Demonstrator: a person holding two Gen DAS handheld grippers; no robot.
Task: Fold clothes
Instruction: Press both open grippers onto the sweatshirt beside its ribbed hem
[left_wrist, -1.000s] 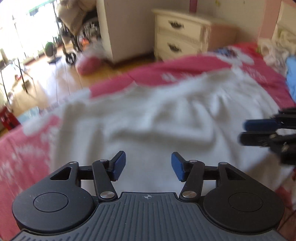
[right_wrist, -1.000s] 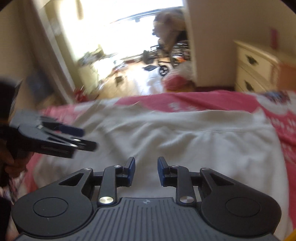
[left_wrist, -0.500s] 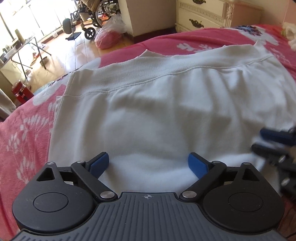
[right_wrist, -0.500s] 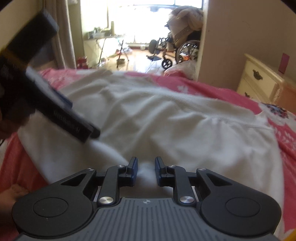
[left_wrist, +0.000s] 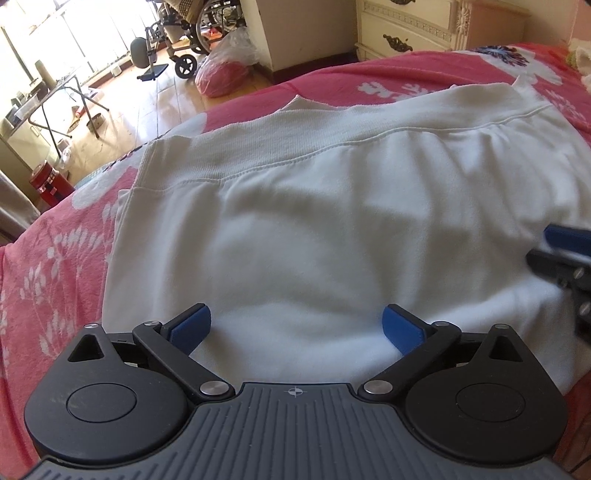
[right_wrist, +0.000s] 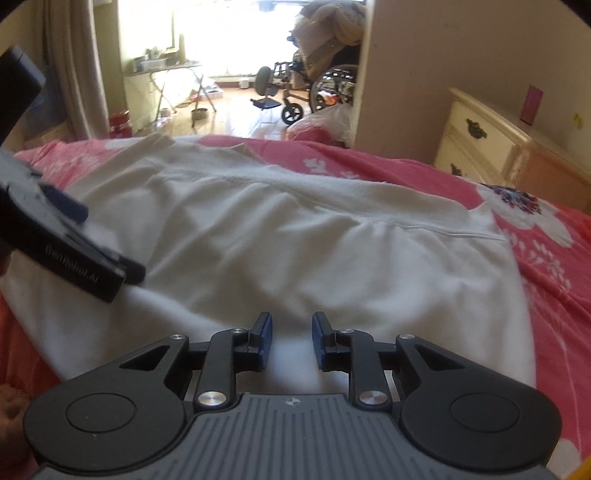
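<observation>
- Two grippers hang over one white garment (left_wrist: 314, 221), spread flat on a pink floral bedspread (left_wrist: 44, 280), its ribbed hem band on the far side.
- Left gripper (left_wrist: 297, 326): jaws opening, spread wide above the garment's near edge, cloth showing between the blue pads (left_wrist: 190, 326) but not pinched.
- Right gripper (right_wrist: 289, 339): jaws opening from a narrow gap, over the near edge of the cloth; no fold is gripped between its pads (right_wrist: 264, 338).
- Seen from the right wrist camera, the left tool's black side carries pale lettering, apparently "GenRobot.AI", partly blurred.
- Far off: a cream dresser (right_wrist: 491, 147), a wheelchair (right_wrist: 314, 92), a red canister (left_wrist: 50, 182) on the wooden floor.
</observation>
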